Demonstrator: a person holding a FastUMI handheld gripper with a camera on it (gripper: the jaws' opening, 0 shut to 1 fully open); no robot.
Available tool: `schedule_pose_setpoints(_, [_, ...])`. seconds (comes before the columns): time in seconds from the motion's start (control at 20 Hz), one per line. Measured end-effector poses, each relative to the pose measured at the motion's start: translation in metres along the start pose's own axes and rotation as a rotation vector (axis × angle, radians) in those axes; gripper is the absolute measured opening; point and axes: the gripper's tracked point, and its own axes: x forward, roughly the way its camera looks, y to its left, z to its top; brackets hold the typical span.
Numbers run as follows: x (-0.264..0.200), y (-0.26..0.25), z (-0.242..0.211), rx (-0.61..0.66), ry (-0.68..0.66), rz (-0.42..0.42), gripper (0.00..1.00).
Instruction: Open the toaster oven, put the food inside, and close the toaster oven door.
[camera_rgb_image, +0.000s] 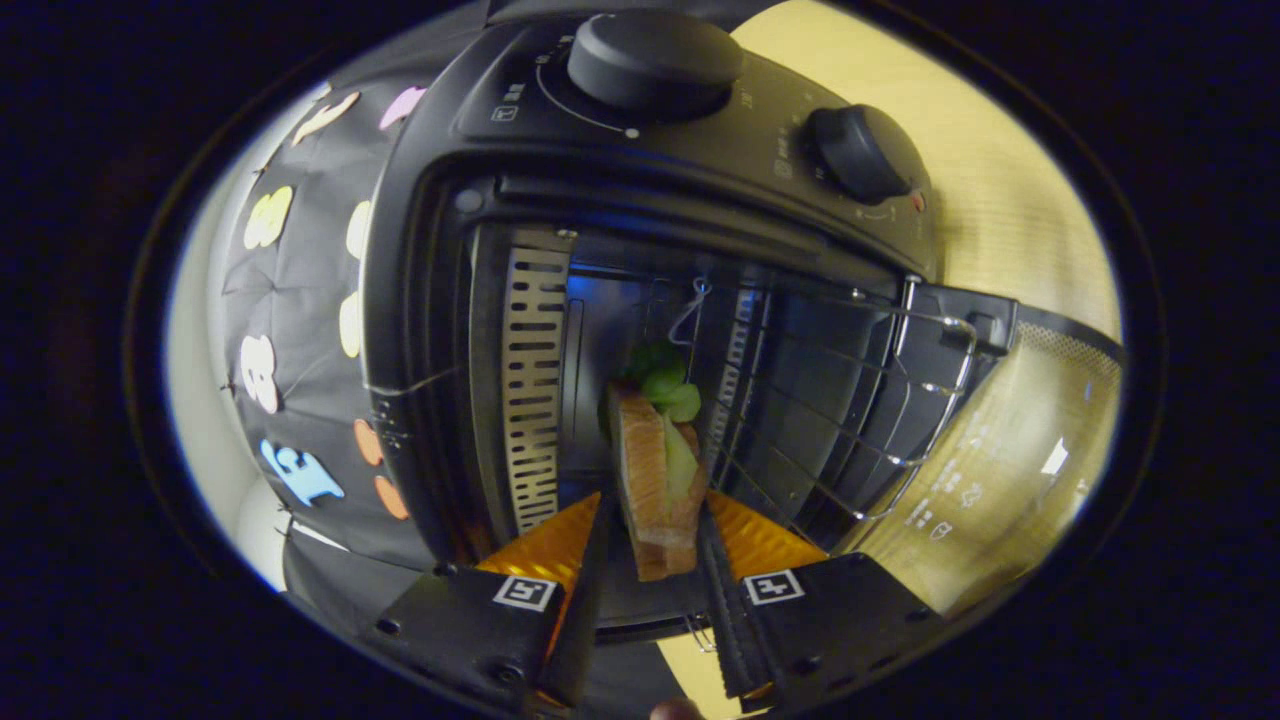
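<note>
A black toaster oven (430, 250) stands right ahead, seen rolled to one side, its two knobs (652, 55) along the control panel. Its glass door (1010, 460) hangs fully open and the wire rack (860, 400) shows inside the dark cavity. A sandwich (655, 480) with toasted bread and green lettuce is pinched between my fingers (590, 590), held on edge at the mouth of the cavity beside the rack. My gripper (655, 520) is shut on the sandwich.
A pale wooden tabletop (1010, 190) lies under the oven and beyond the open door. The booth's black cloth wall (300, 330) stands behind the oven. Perforated metal side walls (533, 390) line the cavity.
</note>
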Motion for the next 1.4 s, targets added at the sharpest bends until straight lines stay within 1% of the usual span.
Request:
schedule_pose_setpoints(0.25, [-0.006, -0.003, -0.005, -0.033, 0.017, -0.067, 0.62])
schedule_pose_setpoints(0.45, [-0.008, -0.007, -0.013, -0.121, 0.044, -0.143, 0.66])
schedule_pose_setpoints(0.55, [-0.013, -0.01, -0.014, -0.113, 0.061, -0.17, 0.69])
schedule_pose_setpoints(0.7, [-0.022, -0.012, -0.014, -0.047, 0.078, -0.191, 0.7])
schedule_pose_setpoints(0.9, [-0.038, -0.011, -0.022, -0.057, 0.104, -0.252, 0.76])
schedule_pose_setpoints(0.95, [-0.043, -0.009, -0.027, -0.076, 0.113, -0.255, 0.83])
schedule_pose_setpoints(1.0, [-0.047, -0.006, -0.029, -0.096, 0.126, -0.262, 0.87])
schedule_pose_setpoints(1.15, [-0.07, 0.015, -0.035, -0.185, 0.137, -0.246, 1.0])
schedule_pose_setpoints(1.3, [-0.106, 0.034, -0.045, -0.339, 0.177, -0.242, 1.0])
schedule_pose_setpoints(1.4, [-0.13, 0.04, -0.047, -0.478, 0.199, -0.248, 1.0])
